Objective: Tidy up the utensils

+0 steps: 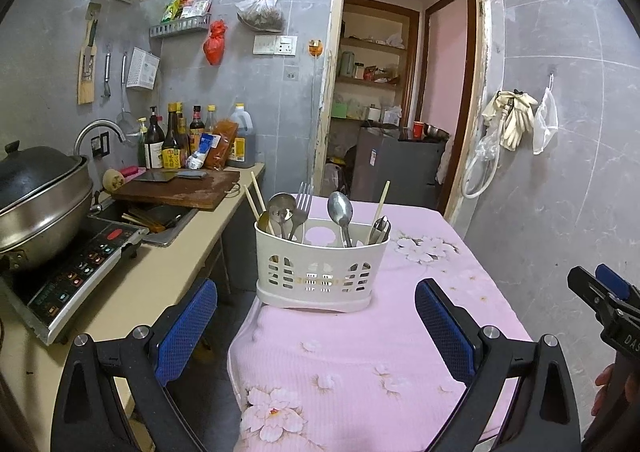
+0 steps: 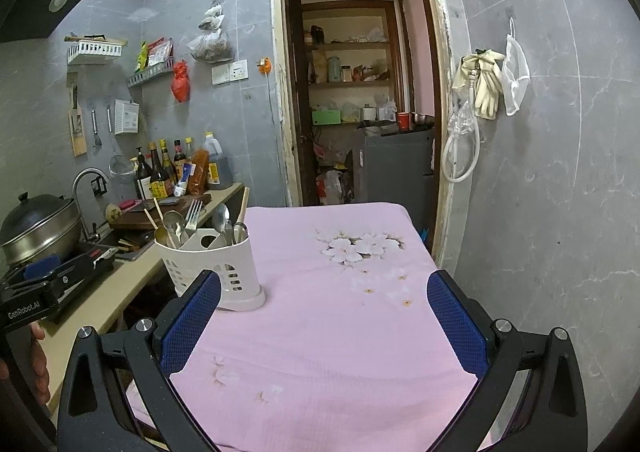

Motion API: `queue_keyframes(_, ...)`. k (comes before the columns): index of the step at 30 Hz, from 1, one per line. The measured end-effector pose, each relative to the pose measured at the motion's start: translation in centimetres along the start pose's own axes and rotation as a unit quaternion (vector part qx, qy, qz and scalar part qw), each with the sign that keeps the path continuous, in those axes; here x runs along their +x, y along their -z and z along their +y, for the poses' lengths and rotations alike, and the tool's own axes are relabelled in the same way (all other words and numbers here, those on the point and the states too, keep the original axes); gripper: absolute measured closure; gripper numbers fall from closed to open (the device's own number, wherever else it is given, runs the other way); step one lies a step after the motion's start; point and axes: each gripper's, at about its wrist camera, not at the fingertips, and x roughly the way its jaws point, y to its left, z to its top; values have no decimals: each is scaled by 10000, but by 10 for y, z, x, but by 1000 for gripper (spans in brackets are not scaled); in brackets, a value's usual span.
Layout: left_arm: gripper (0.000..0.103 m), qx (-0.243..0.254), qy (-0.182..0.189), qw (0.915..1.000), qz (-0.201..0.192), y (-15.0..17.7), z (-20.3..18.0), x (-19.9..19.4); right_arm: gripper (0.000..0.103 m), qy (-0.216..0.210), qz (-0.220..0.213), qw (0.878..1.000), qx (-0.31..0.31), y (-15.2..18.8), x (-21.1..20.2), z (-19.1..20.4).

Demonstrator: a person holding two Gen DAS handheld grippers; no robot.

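Both grippers empty and wide open above a pink-covered table; utensils stand in a white holder.

The left gripper (image 1: 316, 328) hangs over the near end of the table (image 1: 432, 332), its blue pads spread wide with nothing between them, pointed at the holder (image 1: 322, 266). The right gripper (image 2: 324, 320) is likewise spread wide and empty, over the bare flowered cloth to the right of the holder (image 2: 216, 272). The holder stands upright near the table's left edge, just beside the kitchen counter (image 1: 160, 276). Inside it, upright or leaning: a fork (image 1: 301, 207), a spoon (image 1: 341, 211), a ladle (image 1: 281, 207), chopsticks (image 1: 256, 197) in the left section and one chopstick (image 1: 381, 201) on the right. A pot (image 1: 40, 207) sits on the cooktop (image 1: 72, 276) at the counter's left.
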Motion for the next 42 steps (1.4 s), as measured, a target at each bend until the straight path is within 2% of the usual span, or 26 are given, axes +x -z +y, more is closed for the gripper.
queue_keyframes(42, 3, -43, -27, 10000, -8, -1, 6, -1, 2, -29, 79, 9999, -85, -3, 3, 3)
